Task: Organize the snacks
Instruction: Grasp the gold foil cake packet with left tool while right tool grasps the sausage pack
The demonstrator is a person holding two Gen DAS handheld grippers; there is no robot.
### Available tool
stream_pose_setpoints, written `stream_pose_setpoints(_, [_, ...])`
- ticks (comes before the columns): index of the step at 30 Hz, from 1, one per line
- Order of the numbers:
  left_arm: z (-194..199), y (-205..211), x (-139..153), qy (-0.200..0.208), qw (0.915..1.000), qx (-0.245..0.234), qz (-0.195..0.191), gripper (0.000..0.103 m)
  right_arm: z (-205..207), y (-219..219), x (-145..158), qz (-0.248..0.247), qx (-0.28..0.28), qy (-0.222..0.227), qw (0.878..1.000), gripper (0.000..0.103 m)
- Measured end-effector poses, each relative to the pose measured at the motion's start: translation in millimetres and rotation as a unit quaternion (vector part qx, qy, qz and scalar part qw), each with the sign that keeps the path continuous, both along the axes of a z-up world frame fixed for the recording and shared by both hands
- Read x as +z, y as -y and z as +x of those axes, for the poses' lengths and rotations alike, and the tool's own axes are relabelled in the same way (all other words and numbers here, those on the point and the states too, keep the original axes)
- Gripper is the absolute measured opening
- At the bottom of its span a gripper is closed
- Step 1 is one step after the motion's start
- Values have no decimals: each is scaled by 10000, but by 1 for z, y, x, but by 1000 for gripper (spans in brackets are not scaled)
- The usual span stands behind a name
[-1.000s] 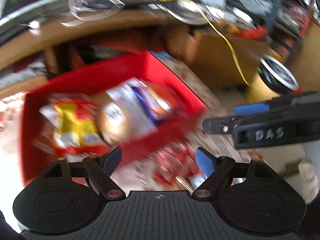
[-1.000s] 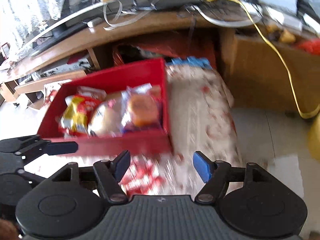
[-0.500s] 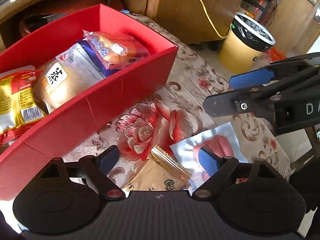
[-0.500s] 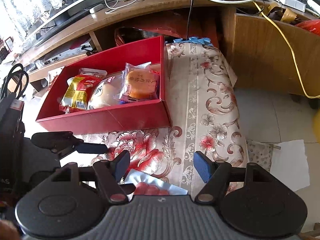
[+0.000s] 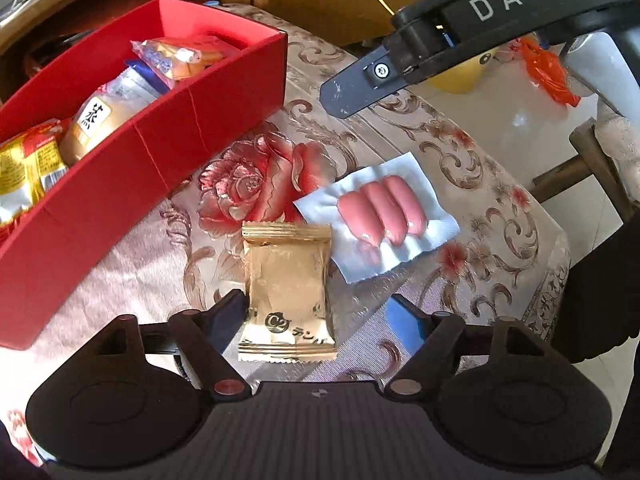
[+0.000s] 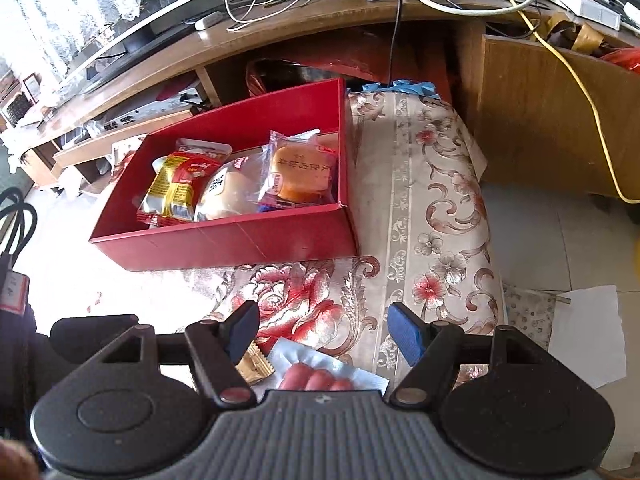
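Left tool (image 5: 320, 316) spread wide, low over the floral tabletop (image 5: 460, 152); gold packet (image 5: 287, 288) lies between its fingers, touching neither that I can tell. Sausage pack (image 5: 378, 220) just ahead and to its right, one corner tucked under the gold packet's edge. Red box (image 5: 160, 140) ahead-left, already holding three wrapped snacks.

Right tool (image 6: 324, 330) also spread, hovering above the sausage pack, gripping nothing.

Risks, judged: closing on the slick gold film may pinch only a crimped edge, so it slips. The overlap could drag the sausage pack along. The two tools sit close; a collision is possible.
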State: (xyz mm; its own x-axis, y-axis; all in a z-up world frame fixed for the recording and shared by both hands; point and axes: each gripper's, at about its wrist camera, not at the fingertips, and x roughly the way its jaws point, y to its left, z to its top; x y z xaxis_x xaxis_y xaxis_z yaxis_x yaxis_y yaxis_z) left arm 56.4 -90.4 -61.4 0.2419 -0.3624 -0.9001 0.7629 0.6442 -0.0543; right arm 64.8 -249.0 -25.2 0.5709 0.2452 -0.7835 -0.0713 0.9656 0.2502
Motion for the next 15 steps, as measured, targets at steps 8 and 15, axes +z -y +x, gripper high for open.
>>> stream_pose_setpoints(8, [7, 3, 1, 317, 9977, 601, 51, 60, -1, 1, -6, -160, 48, -68, 9998, 61])
stream_pose_setpoints(15, [11, -18, 7, 160, 9944, 1047, -51, 46, 3, -1, -26, -480, 239, -429, 9976, 61])
